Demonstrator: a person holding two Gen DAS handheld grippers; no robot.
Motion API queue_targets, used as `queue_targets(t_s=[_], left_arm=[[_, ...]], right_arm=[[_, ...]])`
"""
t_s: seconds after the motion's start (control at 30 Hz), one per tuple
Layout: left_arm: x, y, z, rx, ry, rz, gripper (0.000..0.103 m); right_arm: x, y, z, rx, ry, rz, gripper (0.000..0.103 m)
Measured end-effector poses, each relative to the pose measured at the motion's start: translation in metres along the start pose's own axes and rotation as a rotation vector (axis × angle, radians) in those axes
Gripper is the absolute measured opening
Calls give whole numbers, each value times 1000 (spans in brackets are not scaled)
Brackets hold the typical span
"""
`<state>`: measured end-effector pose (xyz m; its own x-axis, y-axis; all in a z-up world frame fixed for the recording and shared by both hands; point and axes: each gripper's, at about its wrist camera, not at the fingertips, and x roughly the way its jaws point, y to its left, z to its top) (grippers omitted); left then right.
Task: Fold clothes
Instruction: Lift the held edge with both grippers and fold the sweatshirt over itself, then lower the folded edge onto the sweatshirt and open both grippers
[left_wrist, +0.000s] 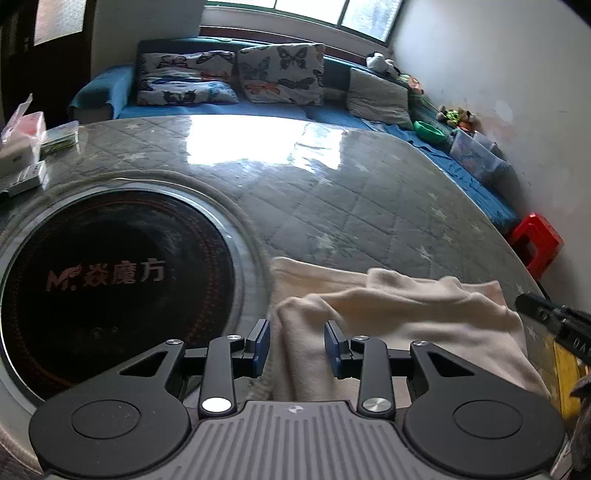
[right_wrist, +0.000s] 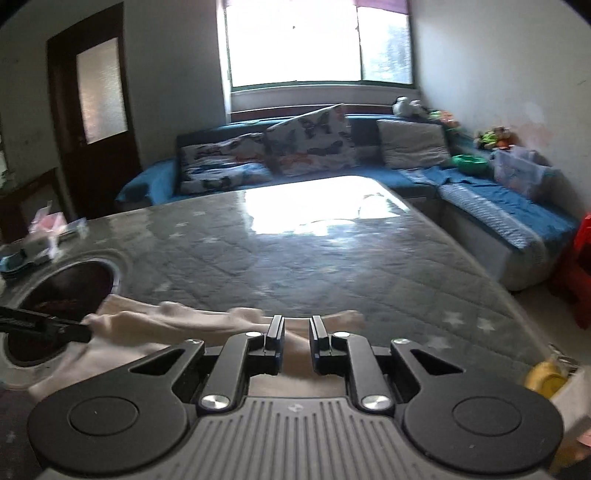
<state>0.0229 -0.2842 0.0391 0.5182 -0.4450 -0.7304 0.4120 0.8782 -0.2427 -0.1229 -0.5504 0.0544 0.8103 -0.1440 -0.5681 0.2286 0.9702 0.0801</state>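
In the left wrist view, your left gripper (left_wrist: 296, 345) has its two blue-padded fingers (left_wrist: 260, 345) spread apart, and a raised fold of the cream-coloured soft knit garment (left_wrist: 399, 314) runs up between them; neither pad is pressed onto the cloth. The rest of the garment spreads ahead and to the right of the fingers, rumpled, lying on the grey quilted star-patterned table cover under a glossy clear sheet (left_wrist: 332, 206). Just left of the left finger sits the round black glass cooktop with a printed logo (left_wrist: 114, 277), set into the table. At the far right edge, beyond the right finger, the black tip of your right gripper (left_wrist: 554, 317) reaches in over the garment's edge. Far ahead stands a blue sofa with butterfly-print cushions (left_wrist: 280, 74).

In the right wrist view, your right gripper (right_wrist: 296, 341) has its black fingers (right_wrist: 275, 341) set a narrow gap apart, with the cream garment (right_wrist: 177, 321) showing in that gap and stretching away to the left of them. You cannot tell whether the pads pinch the cloth. Far left of the fingers, the black end of the left gripper (right_wrist: 44, 325) lies over the garment's far end, in front of the round cooktop (right_wrist: 70, 291). The table cover (right_wrist: 332, 266) fills the space ahead of the fingers.
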Motion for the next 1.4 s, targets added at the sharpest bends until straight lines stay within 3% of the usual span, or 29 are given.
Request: queue_targets(t_s=[0.23, 0.47, 0.67, 0.77, 0.97, 1.4], left_arm=[[0, 4, 3, 9, -8, 6, 39], [3, 5, 4, 32, -12, 0, 42], [6, 7, 2, 36, -4, 5, 45], [7, 9, 0, 33, 2, 9, 46], [0, 6, -5, 48, 1, 15, 53], [-26, -1, -26, 94, -24, 28, 73]], right_arm=[[41, 36, 5, -53, 74, 90, 23], [75, 48, 8, -70, 100, 61, 27], [71, 52, 10, -73, 80, 68, 28], [61, 60, 9, -94, 71, 103, 38], [72, 72, 2, -119, 96, 100, 44], [40, 79, -7, -117, 58, 99, 82]])
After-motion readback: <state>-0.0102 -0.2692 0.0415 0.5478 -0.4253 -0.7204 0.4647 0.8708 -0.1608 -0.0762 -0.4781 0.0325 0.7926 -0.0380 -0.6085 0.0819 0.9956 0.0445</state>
